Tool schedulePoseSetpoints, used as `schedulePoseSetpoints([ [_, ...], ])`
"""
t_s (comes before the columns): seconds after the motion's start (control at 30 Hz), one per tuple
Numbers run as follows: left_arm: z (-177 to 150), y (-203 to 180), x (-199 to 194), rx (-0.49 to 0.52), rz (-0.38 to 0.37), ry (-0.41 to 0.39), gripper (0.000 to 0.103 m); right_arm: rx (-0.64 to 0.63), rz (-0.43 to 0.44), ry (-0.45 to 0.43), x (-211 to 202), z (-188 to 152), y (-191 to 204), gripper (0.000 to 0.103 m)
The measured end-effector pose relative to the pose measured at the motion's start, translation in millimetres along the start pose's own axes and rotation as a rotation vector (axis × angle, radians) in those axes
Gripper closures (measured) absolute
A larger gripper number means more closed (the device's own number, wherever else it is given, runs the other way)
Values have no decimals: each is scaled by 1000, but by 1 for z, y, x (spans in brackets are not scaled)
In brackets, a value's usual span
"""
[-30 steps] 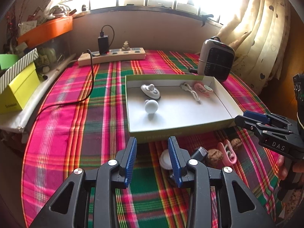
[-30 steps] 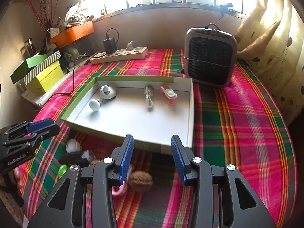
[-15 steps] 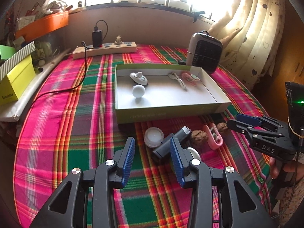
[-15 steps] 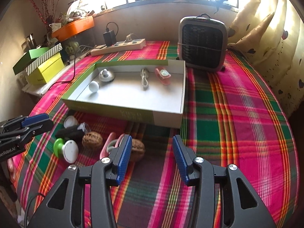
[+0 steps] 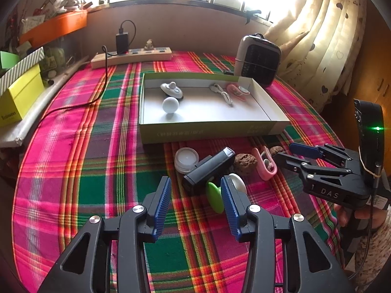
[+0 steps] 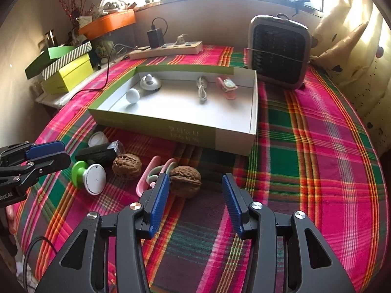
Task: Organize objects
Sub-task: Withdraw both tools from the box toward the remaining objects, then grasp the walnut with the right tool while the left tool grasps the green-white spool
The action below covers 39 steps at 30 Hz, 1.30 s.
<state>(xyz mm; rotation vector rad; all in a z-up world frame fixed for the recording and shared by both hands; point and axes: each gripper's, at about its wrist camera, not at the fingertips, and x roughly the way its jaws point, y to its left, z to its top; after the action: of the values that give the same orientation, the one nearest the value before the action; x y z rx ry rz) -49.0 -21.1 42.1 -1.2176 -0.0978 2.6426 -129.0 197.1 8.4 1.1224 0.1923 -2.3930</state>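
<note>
Blue pads: our left gripper and right gripper have both drawn back from the box, jaws opening, nothing between them.
Loose pile: now in reach; walnut nearest, probably next.
Box: four items inside.
Right view only: second walnut clear.

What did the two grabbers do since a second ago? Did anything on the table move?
Both pulled back from the box, so the loose things in front of it came into view. The left gripper and right gripper are both opening their jaws, holding nothing; the right one now has a walnut just ahead of it. Nothing was picked up or dropped. The box, its contents and the tablecloth stayed put.
</note>
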Motion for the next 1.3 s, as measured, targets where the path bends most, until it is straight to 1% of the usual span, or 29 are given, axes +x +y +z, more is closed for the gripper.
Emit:
schedulePoseSetpoints([
  [0.3,-3,-7,0,-2,8,11,62,-17,11,41,13,3,1,52],
  [0.4,-3,-9,1,-4,11,17,62,-38,-5,43,16,6,3,52],
  [0.47,-4,-10,1,-5,13,19,59,-44,-10,43,17,7,3,52],
  [0.6,-4,-13,3,-10,16,29,58,-76,-36,39,17,5,6,52],
  [0.73,-4,-17,5,-10,16,40,58,-83,-38,41,17,5,5,52],
  [0.77,-4,-19,5,-7,17,43,58,-84,-39,41,17,5,6,54],
  [0.83,-4,-22,6,-3,22,50,57,-83,-49,37,16,5,5,63],
  [0.87,-4,-23,7,-2,23,52,55,-81,-50,35,16,4,5,69],
  [0.9,-3,-23,7,-2,26,56,55,-77,-50,33,15,4,4,72],
  [1.03,-3,-25,11,-12,26,75,55,-80,-41,33,14,3,3,72],
  [1.3,-2,-34,22,1,38,101,54,-75,-32,33,13,2,2,71],
])
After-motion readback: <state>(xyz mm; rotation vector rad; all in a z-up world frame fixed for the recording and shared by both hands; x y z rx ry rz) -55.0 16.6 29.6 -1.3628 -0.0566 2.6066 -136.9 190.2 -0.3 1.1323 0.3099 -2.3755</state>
